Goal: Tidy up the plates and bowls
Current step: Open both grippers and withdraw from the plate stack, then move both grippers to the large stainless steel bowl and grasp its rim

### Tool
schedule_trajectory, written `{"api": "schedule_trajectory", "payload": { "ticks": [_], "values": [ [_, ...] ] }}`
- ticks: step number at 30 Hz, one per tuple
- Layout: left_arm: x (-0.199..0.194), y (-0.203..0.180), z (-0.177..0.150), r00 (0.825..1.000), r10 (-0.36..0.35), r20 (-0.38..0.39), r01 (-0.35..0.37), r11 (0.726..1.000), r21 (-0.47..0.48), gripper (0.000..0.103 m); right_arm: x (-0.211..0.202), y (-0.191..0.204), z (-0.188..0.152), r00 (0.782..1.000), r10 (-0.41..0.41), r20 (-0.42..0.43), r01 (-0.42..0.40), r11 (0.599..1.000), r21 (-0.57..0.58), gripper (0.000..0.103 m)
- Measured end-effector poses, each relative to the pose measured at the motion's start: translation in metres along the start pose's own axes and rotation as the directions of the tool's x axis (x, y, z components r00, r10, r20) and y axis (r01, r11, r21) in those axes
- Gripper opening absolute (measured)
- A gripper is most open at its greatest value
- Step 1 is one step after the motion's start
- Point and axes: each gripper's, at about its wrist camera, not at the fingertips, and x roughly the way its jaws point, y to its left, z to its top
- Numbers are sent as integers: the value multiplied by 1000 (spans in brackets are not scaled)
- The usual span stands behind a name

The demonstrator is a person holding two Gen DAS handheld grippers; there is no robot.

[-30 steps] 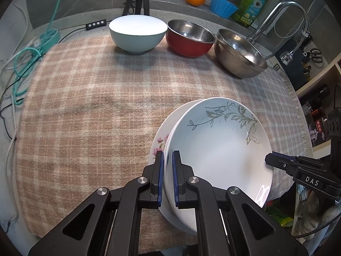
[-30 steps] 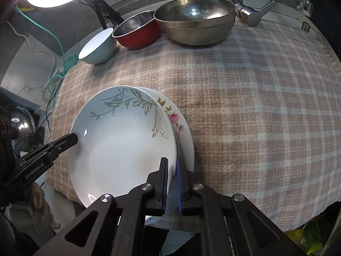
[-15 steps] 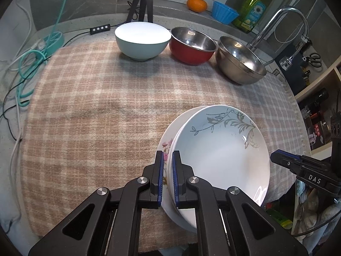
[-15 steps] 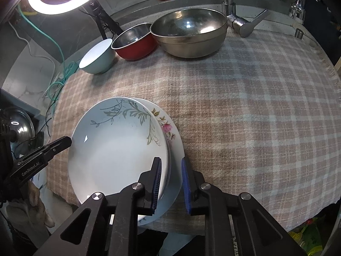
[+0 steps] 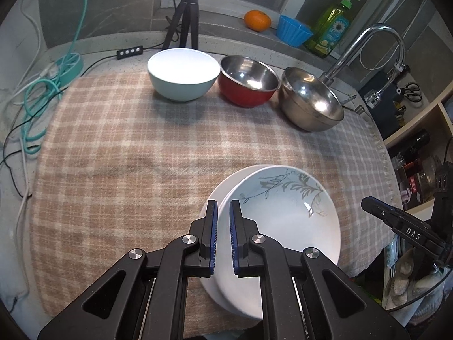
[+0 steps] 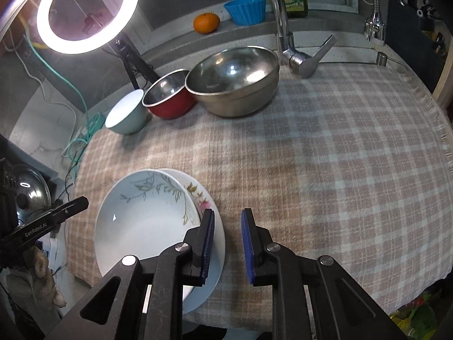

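Note:
Two white plates lie stacked near the front edge of the checked cloth (image 5: 127,155). The grey-leaf plate (image 5: 286,226) (image 6: 147,221) sits on the pink-flower plate (image 6: 202,202). My left gripper (image 5: 223,202) is shut and hovers over the stack's left rim. From the right wrist its tip (image 6: 83,201) looks clear of the plates. My right gripper (image 6: 228,212) is open with only cloth between its pads, and its left finger hangs over the flower plate's right rim. Three bowls line the back: pale blue (image 5: 182,76), red (image 5: 247,82) and steel (image 5: 310,99).
A faucet (image 5: 368,42) rises behind the steel bowl. A tripod (image 5: 187,19) and ring light (image 6: 87,11) stand at the back left, with cables (image 5: 42,93) beside the cloth. An orange (image 5: 257,19), blue cup (image 5: 294,32) and soap bottle (image 5: 334,31) sit on the ledge.
The right gripper's jaws opened off the plates' right rim and drew back and up. The left gripper rose a little, still shut. The plates lie where they were.

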Motion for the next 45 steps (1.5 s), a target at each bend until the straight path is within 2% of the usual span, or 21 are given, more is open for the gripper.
{"api": "schedule_trajectory", "payload": {
  "ticks": [5, 7, 11, 21, 23, 24, 29, 33, 41, 45],
  "values": [
    [4, -21, 14, 1000, -21, 9, 21, 1000, 22, 7, -1, -16, 15, 1000, -29, 6, 29, 1000, 8, 18],
    [8, -30, 19, 1000, -27, 13, 26, 999, 30, 12, -2, -24, 22, 999, -35, 9, 35, 999, 20, 18],
    [19, -49, 33, 999, -41, 19, 40, 998, 38, 13, -3, -43, 40, 1000, 1, 18, -2, 998, 63, 18],
    [50, -82, 73, 996, -85, 13, 85, 996, 5, 13, 6, -59, 90, 998, 23, 58, -26, 997, 68, 19],
    [57, -85, 82, 996, -89, 4, 89, 996, -6, 13, 12, -63, 102, 998, 33, 60, -38, 996, 80, 30],
    [62, -87, 87, 996, -89, 0, 89, 996, -11, 14, 14, -65, 107, 997, 40, 63, -45, 995, 87, 31],
    [78, -93, 106, 997, -83, -3, 82, 996, -44, 16, 30, -68, 129, 997, 55, 56, -60, 995, 85, 31],
    [90, -92, 117, 996, -89, -13, 87, 993, -81, 23, 45, -69, 140, 997, 62, 35, -65, 994, 89, 31],
    [111, -83, 133, 995, -88, -39, 82, 987, -138, 23, 69, -77, 157, 996, 95, 0, -94, 984, 149, 31],
    [120, -87, 137, 995, -84, -56, 77, 989, -126, 23, 81, -79, 162, 995, 94, -23, -90, 983, 162, 31]
  ]
}}
